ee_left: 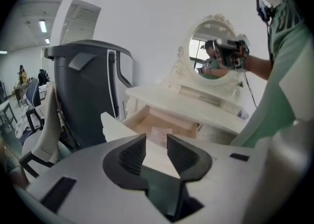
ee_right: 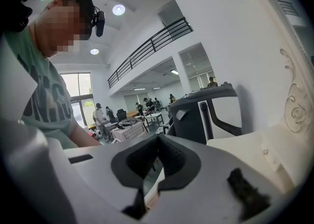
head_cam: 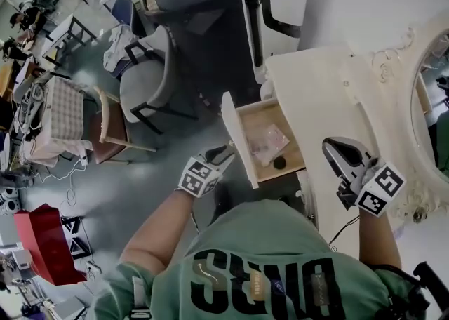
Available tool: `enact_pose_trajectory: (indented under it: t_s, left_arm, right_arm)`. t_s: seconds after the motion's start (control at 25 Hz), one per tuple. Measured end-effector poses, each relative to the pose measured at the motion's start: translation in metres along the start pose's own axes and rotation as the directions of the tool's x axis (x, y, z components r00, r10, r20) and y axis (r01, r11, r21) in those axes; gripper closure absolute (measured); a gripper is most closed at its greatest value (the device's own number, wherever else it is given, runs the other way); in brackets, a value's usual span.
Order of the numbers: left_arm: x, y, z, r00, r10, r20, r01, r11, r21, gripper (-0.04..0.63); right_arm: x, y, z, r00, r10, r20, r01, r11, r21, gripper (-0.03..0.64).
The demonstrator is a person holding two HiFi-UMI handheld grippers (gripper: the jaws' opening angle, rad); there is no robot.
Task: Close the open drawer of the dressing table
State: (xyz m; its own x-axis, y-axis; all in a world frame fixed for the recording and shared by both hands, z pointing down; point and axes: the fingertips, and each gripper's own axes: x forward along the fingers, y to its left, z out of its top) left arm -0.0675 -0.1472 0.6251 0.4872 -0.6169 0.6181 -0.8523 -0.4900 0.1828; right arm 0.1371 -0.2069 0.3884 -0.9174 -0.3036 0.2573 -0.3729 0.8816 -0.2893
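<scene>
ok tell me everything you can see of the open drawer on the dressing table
The drawer is pulled well out of the cream dressing table. Its front panel is cream-white with a shaped edge, and the inside looks like bare pale wood. It sits level and holds a clear packet and a small dark round thing. The left gripper, jaws apart, is right by the front panel; whether it touches isn't clear.

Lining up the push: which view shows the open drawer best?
Head view: the drawer lies open from above, front and contents visible. The left gripper view shows it beyond the claw; the right gripper view barely shows it.
</scene>
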Motion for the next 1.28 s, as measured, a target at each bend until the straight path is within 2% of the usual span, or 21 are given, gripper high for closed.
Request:
enact_pose_trajectory:
  t_s: [0.12,0.24,0.52,0.84,1.04,1.28]
  left_arm:
    - [0.020,0.024,-0.039,0.993,0.037,-0.112,-0.029,0.997,0.074,0.438]
    - [0.037,0.043,-0.065,0.976,0.065,-0.208,-0.034,0.988,0.151,0.416]
    - [0.091,0.067,-0.108,0.934,0.109,-0.340,0.014,0.941,0.339,0.402]
    - [0.125,0.068,-0.116,0.922,0.084,-0.378,0.089,0.904,0.418,0.400]
    - [0.131,0.066,-0.114,0.924,0.070,-0.376,0.123,0.877,0.464,0.448]
    - [0.134,0.062,-0.112,0.924,0.040,-0.381,0.148,0.880,0.451,0.451]
  right_arm:
    - [0.007,-0.001,-0.007,1.000,-0.008,-0.020,0.008,1.000,0.006,0.604]
    - [0.013,-0.003,-0.014,0.999,-0.018,-0.035,0.018,1.000,0.009,0.605]
    - [0.018,-0.008,-0.042,0.996,-0.038,-0.076,0.042,0.998,0.041,0.604]
    - [0.018,-0.021,-0.059,0.994,-0.054,-0.095,0.062,0.995,0.081,0.604]
    - [0.020,-0.028,-0.067,0.994,-0.056,-0.096,0.065,0.993,0.098,0.604]
    - [0.018,-0.032,-0.071,0.994,-0.063,-0.090,0.073,0.991,0.108,0.604]
